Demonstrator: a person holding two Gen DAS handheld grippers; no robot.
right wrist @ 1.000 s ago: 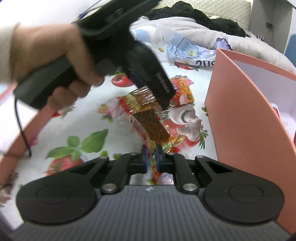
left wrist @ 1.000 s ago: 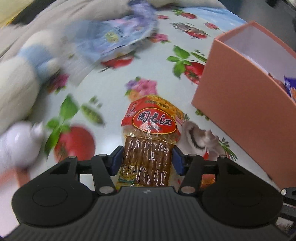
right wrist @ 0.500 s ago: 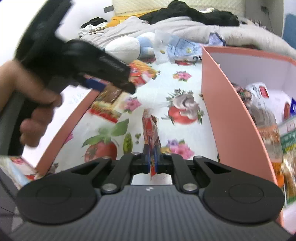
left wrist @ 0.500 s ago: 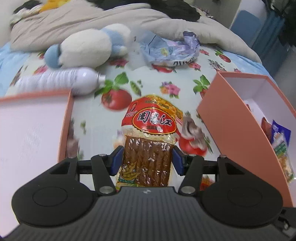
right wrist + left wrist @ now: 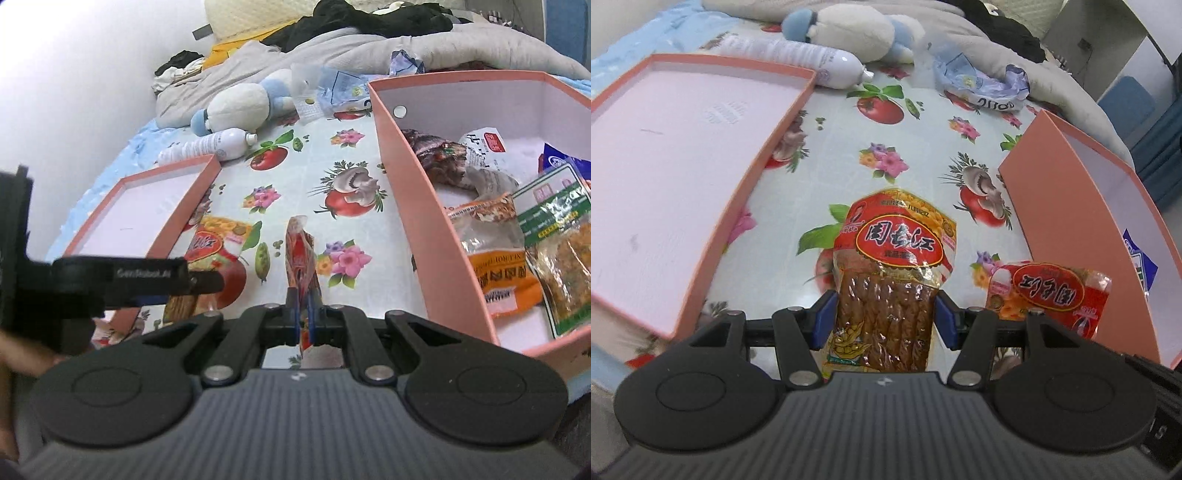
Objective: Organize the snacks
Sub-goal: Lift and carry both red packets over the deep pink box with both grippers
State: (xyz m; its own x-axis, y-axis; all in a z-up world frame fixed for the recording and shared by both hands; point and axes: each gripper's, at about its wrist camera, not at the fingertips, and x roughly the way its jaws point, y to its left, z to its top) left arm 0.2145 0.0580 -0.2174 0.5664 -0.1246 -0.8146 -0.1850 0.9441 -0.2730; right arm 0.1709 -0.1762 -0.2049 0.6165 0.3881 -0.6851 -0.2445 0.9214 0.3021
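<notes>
My left gripper [image 5: 884, 319] is shut on a snack pack [image 5: 890, 273] with a red and yellow label and brown sticks inside, held over the flowered cloth. My right gripper [image 5: 303, 317] is shut on the edge of a second red pack [image 5: 301, 258], seen edge-on here and label-up in the left wrist view [image 5: 1049, 295]. The pink box [image 5: 399, 184] stands to the right of both packs and holds several snack bags. Its shallow lid [image 5: 683, 166] lies open side up on the left. The left gripper's finger [image 5: 207, 282] and its pack [image 5: 218, 240] show beside the lid.
A white and blue plush toy [image 5: 849, 29], a white bottle [image 5: 798, 55] and a crumpled blue and white bag [image 5: 979, 85] lie at the far side of the flowered cloth [image 5: 886, 122]. Grey bedding and dark clothes are heaped behind them.
Both grippers have lifted and swung with their packs. The left view has rolled and now takes in the lid at left. The right view now looks into the box.
</notes>
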